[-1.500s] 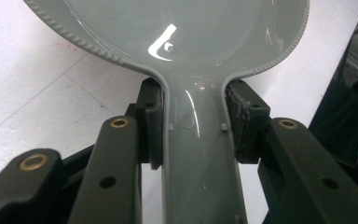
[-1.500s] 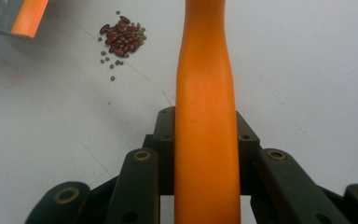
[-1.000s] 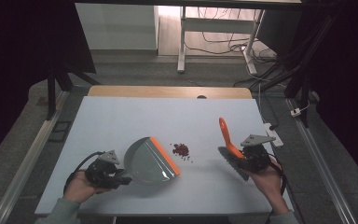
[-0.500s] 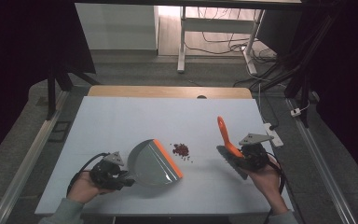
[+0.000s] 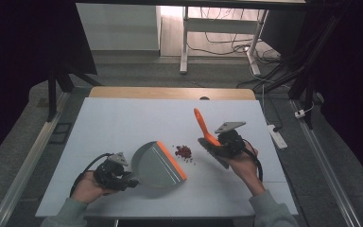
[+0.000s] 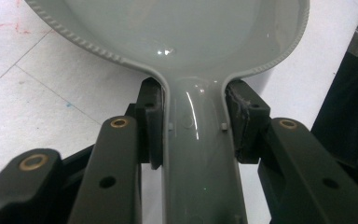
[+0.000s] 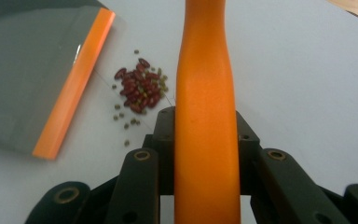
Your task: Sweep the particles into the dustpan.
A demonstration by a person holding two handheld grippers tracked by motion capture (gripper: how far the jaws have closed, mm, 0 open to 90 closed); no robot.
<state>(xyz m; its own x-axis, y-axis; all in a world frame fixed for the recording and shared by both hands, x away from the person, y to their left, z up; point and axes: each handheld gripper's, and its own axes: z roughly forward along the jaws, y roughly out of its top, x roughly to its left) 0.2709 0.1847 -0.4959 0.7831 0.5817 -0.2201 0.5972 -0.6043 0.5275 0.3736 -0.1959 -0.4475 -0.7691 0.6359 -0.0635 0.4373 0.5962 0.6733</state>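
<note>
Grey dustpan [image 5: 157,164] lies on the white table [image 5: 123,123], at about 7 o'clock from the table's centre, its orange lip [image 5: 171,160] facing 2 o'clock. My left gripper [image 5: 116,176] is clamped on the pan's handle [image 6: 200,154]; in the left gripper view both jaws press the handle's sides just below where it flares into the pan. My left hand [image 5: 89,187] holds the gripper near the table's 7 o'clock edge.

Beans [image 5: 184,152]: small pile, dark red with a few greenish ones [image 7: 140,91], on the table just beyond the orange lip, not touching it. Some strays lie between pile and lip.

My right gripper [image 5: 227,144] is closed on the orange brush handle [image 7: 205,116], jaws on either side of it. Handle tip [image 5: 197,113] points toward 11 o'clock. Brush head [image 5: 212,150] sits low, near the table at 3 o'clock of the beans; contact with the surface cannot be judged. My right hand [image 5: 245,163] is behind it.
</note>
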